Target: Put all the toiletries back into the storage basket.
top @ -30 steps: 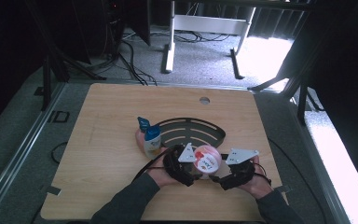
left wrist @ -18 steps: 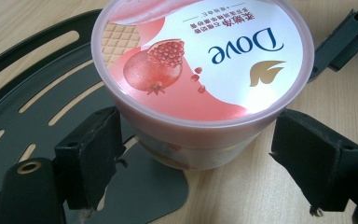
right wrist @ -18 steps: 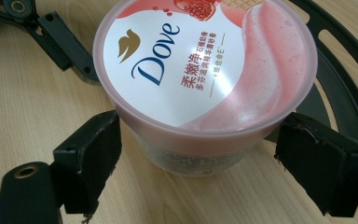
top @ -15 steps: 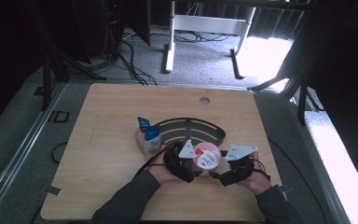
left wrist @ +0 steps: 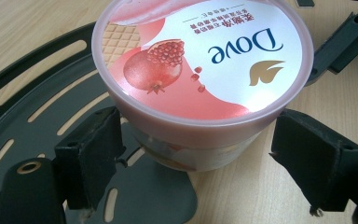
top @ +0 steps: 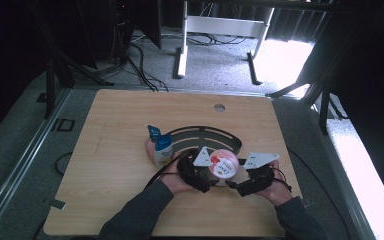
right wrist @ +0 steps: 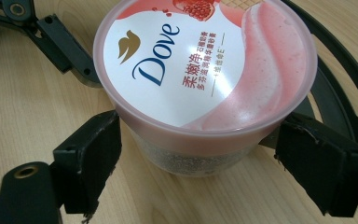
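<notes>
"Dove" on the pink tub's lid

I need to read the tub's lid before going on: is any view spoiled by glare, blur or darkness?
Left gripper view: the Dove tub is sharp, with a soft sheen on its lid and readable print. Right gripper view: also sharp, lettering clear. High view: softer, the lid label is too small to read, the floor at top right is blown out and the surroundings are dark.

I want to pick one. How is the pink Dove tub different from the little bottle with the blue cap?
The Dove tub is wide and squat; the bottle is slim and taller. The tub has a flat pink lid; the bottle's blue cap is flipped open. The tub sits between both grippers; the bottle stands apart at its left. Both stand upright.
</notes>
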Available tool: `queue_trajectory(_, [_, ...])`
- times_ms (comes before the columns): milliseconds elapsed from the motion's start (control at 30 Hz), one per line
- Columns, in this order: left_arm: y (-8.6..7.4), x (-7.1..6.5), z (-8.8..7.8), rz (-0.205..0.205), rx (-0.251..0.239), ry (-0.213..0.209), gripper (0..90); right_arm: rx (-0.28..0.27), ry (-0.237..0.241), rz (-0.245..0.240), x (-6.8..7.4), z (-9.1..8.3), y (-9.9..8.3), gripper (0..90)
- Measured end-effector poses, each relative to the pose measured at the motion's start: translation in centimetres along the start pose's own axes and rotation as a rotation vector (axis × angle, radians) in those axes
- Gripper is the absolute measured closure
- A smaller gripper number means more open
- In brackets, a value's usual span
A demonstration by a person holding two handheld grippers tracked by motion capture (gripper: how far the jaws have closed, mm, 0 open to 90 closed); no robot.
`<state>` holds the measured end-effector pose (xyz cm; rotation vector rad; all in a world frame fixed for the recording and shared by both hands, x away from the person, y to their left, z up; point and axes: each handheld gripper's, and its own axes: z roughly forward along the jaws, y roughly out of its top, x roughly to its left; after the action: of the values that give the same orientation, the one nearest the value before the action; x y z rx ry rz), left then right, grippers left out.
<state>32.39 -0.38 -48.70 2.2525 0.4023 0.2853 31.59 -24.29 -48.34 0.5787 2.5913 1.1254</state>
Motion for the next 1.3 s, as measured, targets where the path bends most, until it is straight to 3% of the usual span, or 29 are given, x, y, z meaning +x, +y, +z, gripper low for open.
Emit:
queue_trajectory(533, [1.0,0.7,0.7,-0.017,-0.017,0.011,16.8,-0.008,-0.015,0.003,-1.4,-0.4,0.2,13.7])
queue_trajectory(1300, [1.6,2.3,1.3,-0.033,-0.011,0.050,16.8,-0.008,-0.019,0.004,-3.5,0.4,1.0,13.6])
